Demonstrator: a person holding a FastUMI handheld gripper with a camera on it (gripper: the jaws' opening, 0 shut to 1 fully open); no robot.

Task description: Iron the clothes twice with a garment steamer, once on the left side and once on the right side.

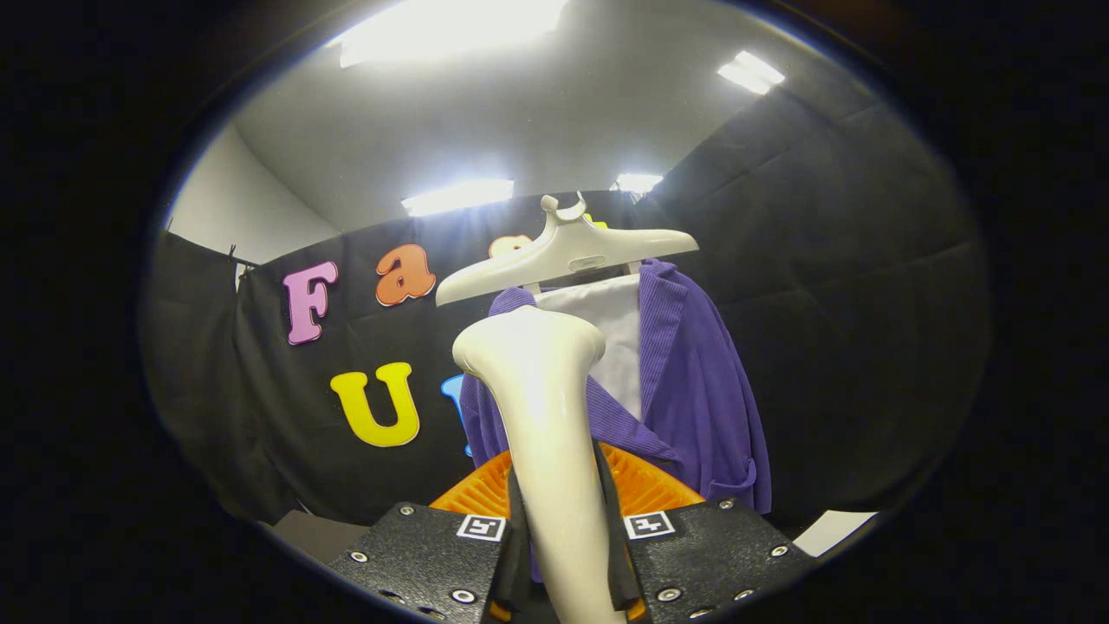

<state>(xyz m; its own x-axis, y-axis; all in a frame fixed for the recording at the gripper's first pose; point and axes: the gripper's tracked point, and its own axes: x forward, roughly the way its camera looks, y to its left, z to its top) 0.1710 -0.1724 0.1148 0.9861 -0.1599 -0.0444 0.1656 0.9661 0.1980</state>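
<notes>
A cream-white garment steamer (541, 407) stands upright between my fingers, its handle pinched on both sides and its head rising ahead of them. My gripper (563, 555) is shut on that handle. Beyond the steamer a purple corduroy robe (693, 381) hangs open on a cream hanger (567, 251), with a white panel (611, 338) showing inside the collar. The steamer head covers the robe's left front. An orange ribbed part (645, 490) sits low just behind the handle.
The black cloth wall (849, 303) closes the booth behind and to the right of the robe. A pale surface (836, 529) shows low at the right, and a grey box corner (312, 533) low at the left. Ceiling lights (455, 198) glare above.
</notes>
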